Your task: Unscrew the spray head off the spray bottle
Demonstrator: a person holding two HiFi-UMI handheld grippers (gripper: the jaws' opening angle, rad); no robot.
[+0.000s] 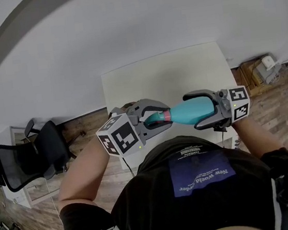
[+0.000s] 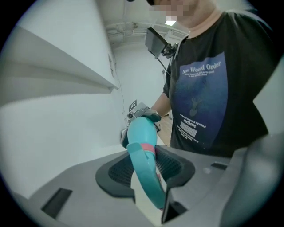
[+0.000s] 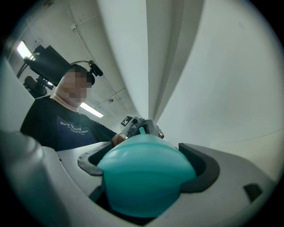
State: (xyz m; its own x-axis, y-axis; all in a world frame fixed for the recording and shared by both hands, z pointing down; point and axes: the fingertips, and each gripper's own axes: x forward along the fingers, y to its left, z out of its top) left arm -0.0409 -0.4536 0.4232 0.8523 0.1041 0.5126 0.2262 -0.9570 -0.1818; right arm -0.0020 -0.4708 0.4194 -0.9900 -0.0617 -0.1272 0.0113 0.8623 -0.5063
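A teal spray bottle (image 1: 193, 112) is held level in the air in front of the person's chest. Its teal spray head (image 1: 155, 119) points left, joined to the body by a pink collar (image 1: 167, 117). My right gripper (image 1: 198, 111) is shut on the bottle's body, whose rounded base (image 3: 144, 177) fills the right gripper view between the dark pads. My left gripper (image 1: 157, 117) is closed round the spray head (image 2: 148, 177), with a ribbed pad against each side. The bottle's body (image 2: 142, 131) runs away from it toward the other gripper (image 2: 142, 113).
A white table (image 1: 170, 77) stands just beyond the grippers, over a wooden floor. A black mesh office chair (image 1: 29, 159) is at the left. A small wooden cabinet (image 1: 264, 73) with a white device on top sits at the right.
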